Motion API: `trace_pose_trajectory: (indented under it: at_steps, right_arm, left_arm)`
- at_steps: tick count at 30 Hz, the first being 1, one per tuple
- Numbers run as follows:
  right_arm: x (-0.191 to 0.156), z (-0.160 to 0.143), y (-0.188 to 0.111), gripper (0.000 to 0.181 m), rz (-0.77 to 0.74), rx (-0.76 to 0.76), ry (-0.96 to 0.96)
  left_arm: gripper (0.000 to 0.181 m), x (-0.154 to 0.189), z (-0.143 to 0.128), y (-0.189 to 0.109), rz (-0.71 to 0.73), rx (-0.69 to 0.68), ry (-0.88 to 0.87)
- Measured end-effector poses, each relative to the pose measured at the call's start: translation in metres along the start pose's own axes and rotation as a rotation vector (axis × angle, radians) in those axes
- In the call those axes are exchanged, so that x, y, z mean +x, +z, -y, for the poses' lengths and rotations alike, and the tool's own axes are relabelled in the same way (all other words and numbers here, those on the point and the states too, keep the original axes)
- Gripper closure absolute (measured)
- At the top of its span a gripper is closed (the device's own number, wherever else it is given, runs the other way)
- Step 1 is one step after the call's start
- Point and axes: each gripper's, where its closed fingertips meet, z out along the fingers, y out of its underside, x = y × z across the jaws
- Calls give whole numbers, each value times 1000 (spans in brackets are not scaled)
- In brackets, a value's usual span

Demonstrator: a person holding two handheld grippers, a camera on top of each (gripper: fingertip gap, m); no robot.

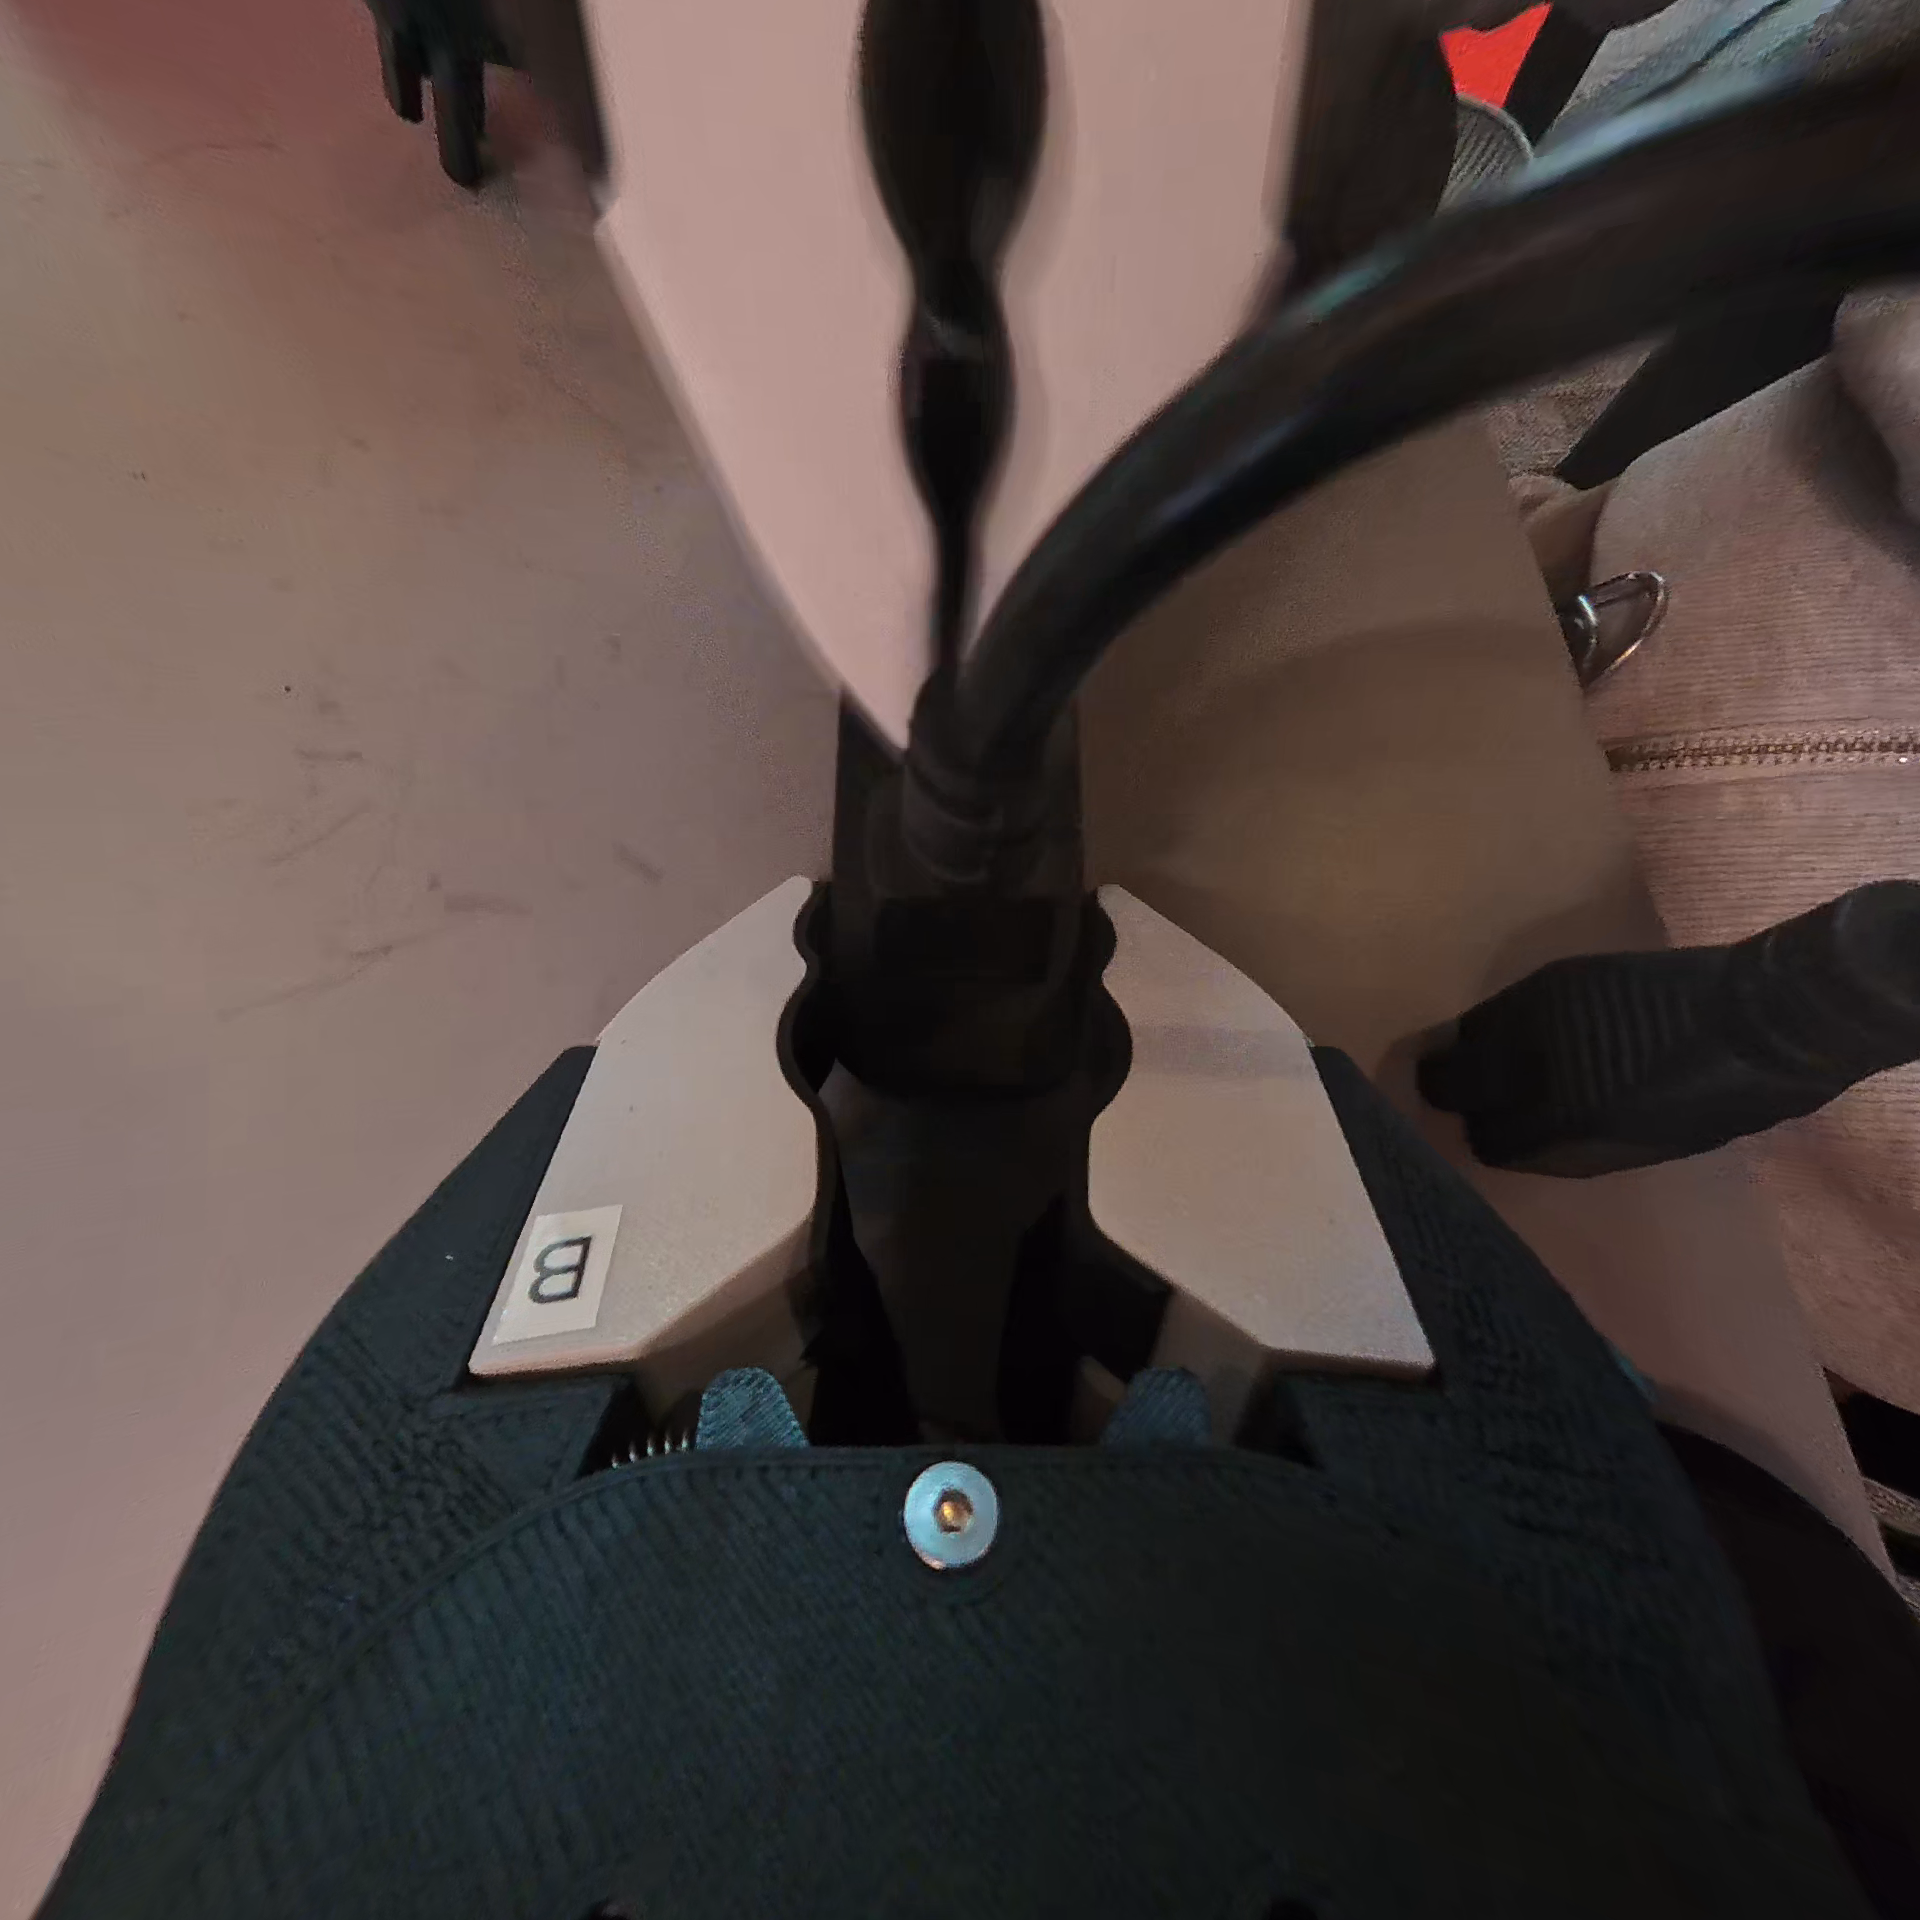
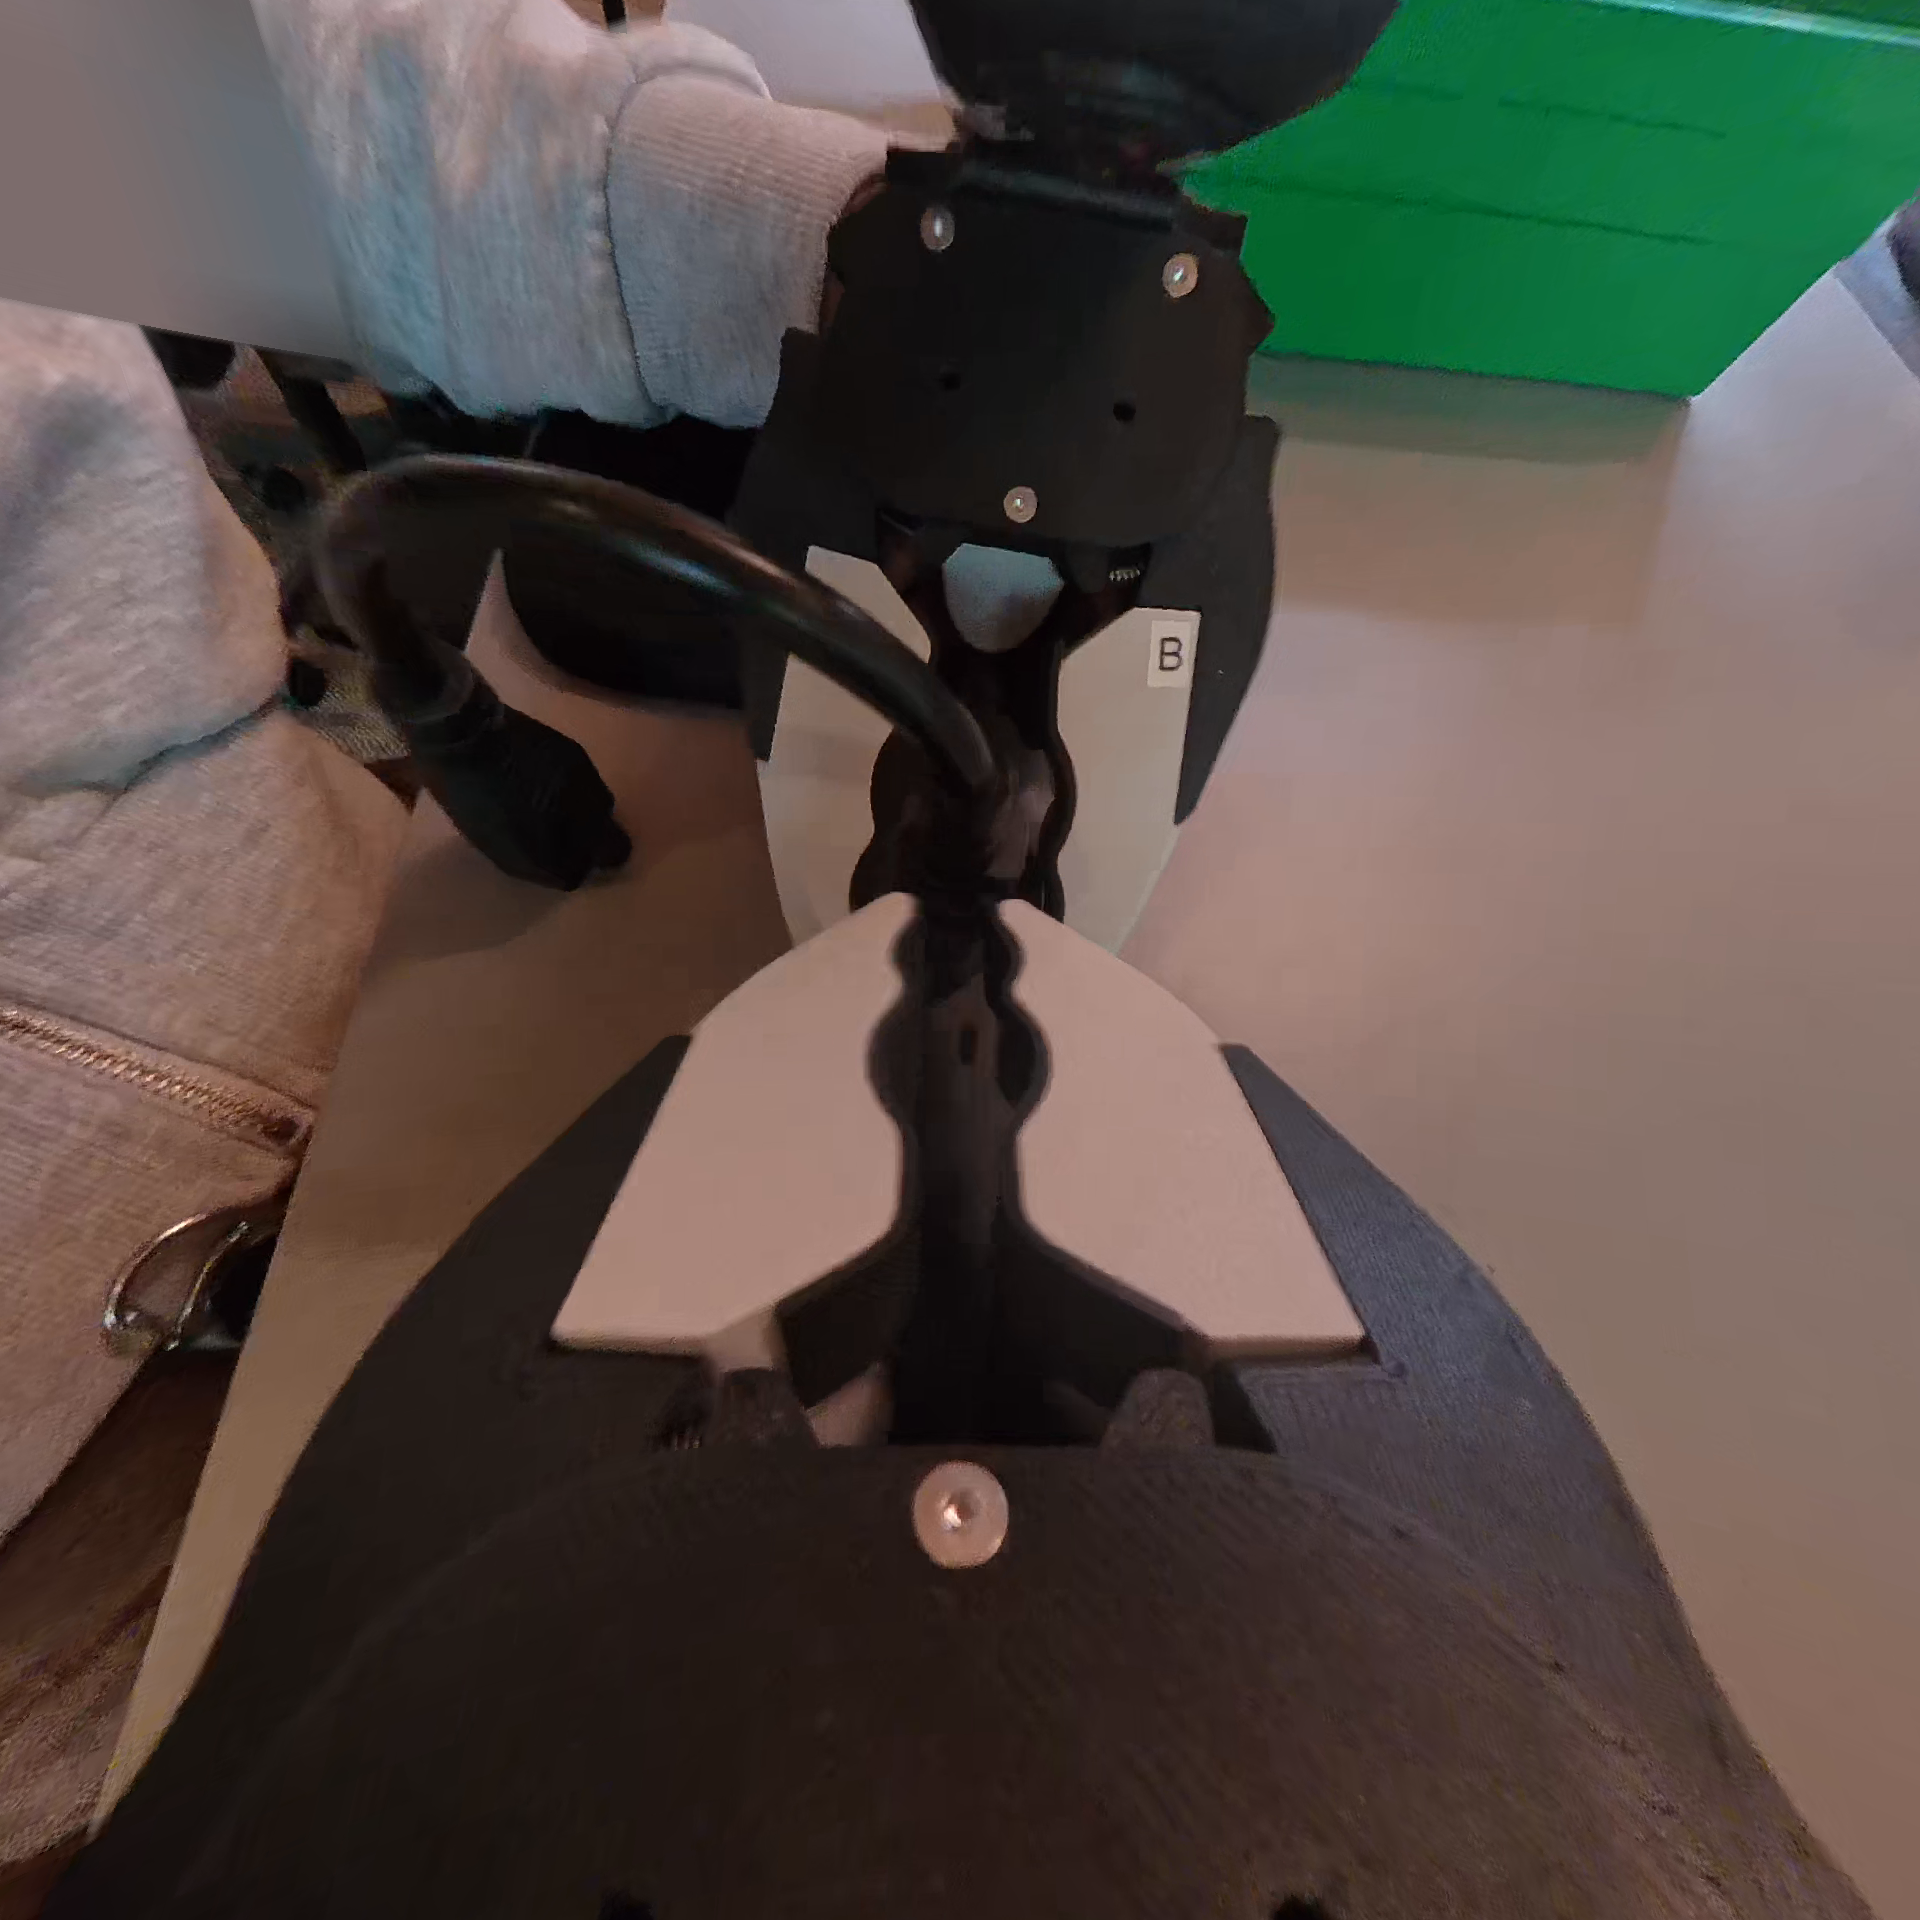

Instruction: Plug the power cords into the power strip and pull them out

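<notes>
My left gripper (image 1: 951,904) is shut on the black plug (image 1: 956,997) of a power cord (image 1: 1299,395), whose thick cable arcs up and to the right. My right gripper (image 2: 956,914) faces it nose to nose, its fingertips closed on the cord just past the plug. In the right wrist view the cable (image 2: 665,551) loops left and down to its ribbed black far end (image 2: 520,790), which also shows in the left wrist view (image 1: 1662,1029). The right gripper shows blurred at the top of the left wrist view (image 1: 945,623). No power strip is in view.
Both grippers hang over a pale beige tabletop (image 2: 1507,831). A person's light jacket with a zipper (image 2: 135,935) and a sleeve (image 2: 520,208) fill the left. A green box (image 2: 1558,187) stands at the back right. A small black object (image 1: 436,94) lies at the far left. One gripper's finger ends stand about 5 cm off the other's.
</notes>
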Motion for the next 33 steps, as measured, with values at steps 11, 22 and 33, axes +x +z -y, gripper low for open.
trace_pose_trajectory:
  at_steps: [11,22,33]
  right_arm:
    - [-10,5,-8,142,68,3,58]
    - [-7,2,24,156,60,13,98]
    - [-10,17,10,150,141,179,86]
  left_arm:
    - [135,2,2,3,-5,0,22]
    - [133,1,2,2,-5,1,15]
    - [52,-11,65,-71,148,596,28]
